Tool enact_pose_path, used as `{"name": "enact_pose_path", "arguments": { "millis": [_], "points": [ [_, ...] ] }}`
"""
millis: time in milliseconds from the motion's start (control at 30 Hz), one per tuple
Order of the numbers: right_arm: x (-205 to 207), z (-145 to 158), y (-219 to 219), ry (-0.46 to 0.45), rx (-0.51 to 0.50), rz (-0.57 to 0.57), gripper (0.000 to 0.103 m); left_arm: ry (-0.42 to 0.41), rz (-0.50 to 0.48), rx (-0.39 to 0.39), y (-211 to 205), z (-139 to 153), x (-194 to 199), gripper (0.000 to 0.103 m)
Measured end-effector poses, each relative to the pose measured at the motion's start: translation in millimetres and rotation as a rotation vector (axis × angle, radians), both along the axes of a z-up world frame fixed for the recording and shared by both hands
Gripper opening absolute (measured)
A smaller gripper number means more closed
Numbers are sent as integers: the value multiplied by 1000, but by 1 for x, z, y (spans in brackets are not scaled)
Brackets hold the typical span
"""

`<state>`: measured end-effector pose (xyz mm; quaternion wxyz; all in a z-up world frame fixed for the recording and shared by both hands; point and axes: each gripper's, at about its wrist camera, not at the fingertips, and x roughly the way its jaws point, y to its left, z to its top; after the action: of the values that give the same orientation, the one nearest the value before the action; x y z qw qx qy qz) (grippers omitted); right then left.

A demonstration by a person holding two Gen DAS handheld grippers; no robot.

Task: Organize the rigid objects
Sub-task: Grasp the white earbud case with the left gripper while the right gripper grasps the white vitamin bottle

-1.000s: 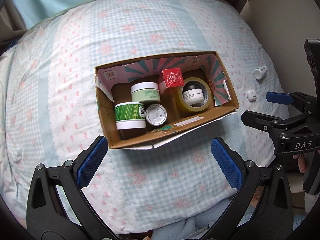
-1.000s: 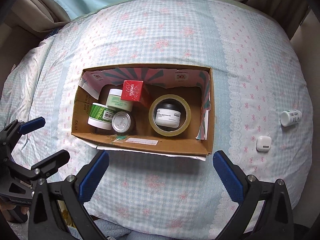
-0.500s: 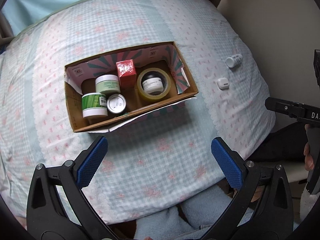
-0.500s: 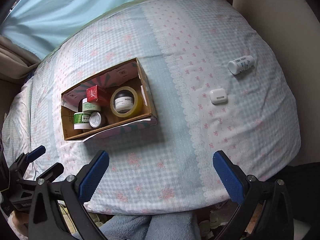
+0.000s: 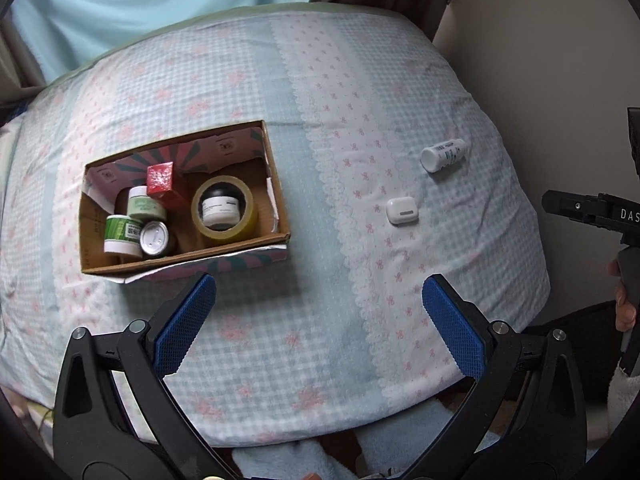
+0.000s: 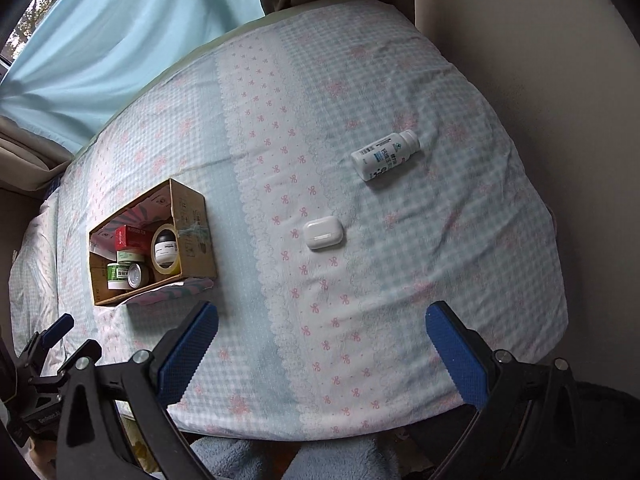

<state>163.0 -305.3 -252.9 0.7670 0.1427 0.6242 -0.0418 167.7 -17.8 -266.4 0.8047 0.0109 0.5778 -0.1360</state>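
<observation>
Cardboard box (image 5: 182, 258) sat at the left of the left wrist view on a checked bedspread (image 5: 320, 340) with pink flowers. Inside it a roll of tape (image 5: 224, 210) ringed a dark-lidded jar (image 5: 220, 210); left of that stood a red carton (image 5: 160, 178), a pale green jar (image 5: 142, 204), a green-labelled tub (image 5: 120, 234) and a silver-lidded tin (image 5: 155, 237), all close together.

Well apart from the box, at centre right of the same view, a white earbud case (image 5: 402, 210) lay on the bedspread, and a white bottle (image 5: 443, 155) lay on its side above and to the right of it. In the right wrist view the case (image 6: 323, 233) was near the centre and the bottle (image 6: 386, 156) at upper right, the box (image 6: 154, 248) far at the left.

The left gripper (image 5: 316, 320) hung at the bottom of its frame with blue pads spread wide and nothing between them. The right gripper (image 6: 320, 344) was likewise wide and empty, above the near edge of the bedspread, below the earbud case.
</observation>
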Motion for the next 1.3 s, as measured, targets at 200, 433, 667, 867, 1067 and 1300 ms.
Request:
{"name": "enact_pose_path", "arguments": {
  "millis": [200,433,667,867,1067,1300],
  "points": [
    [34,-7,-41,-37,-60,233,103,51,46,-24,-54,-19,10,103],
    [72,-34,-51,-83,-209,634,103,122,72,-44,-99,-63,33,103],
    [94,-95,-44,-129,-422,1101,103,178,135,-42,-143,-146,60,102],
    [120,-153,-45,-81,-464,1389,95,173,180,-17,-175,-202,76,101],
    [138,-206,-48,-10,-468,1547,86,185,222,19,-197,-242,86,93],
    [145,-234,-44,11,-419,1655,83,175,270,62,-206,-263,92,89]
  ]
}}
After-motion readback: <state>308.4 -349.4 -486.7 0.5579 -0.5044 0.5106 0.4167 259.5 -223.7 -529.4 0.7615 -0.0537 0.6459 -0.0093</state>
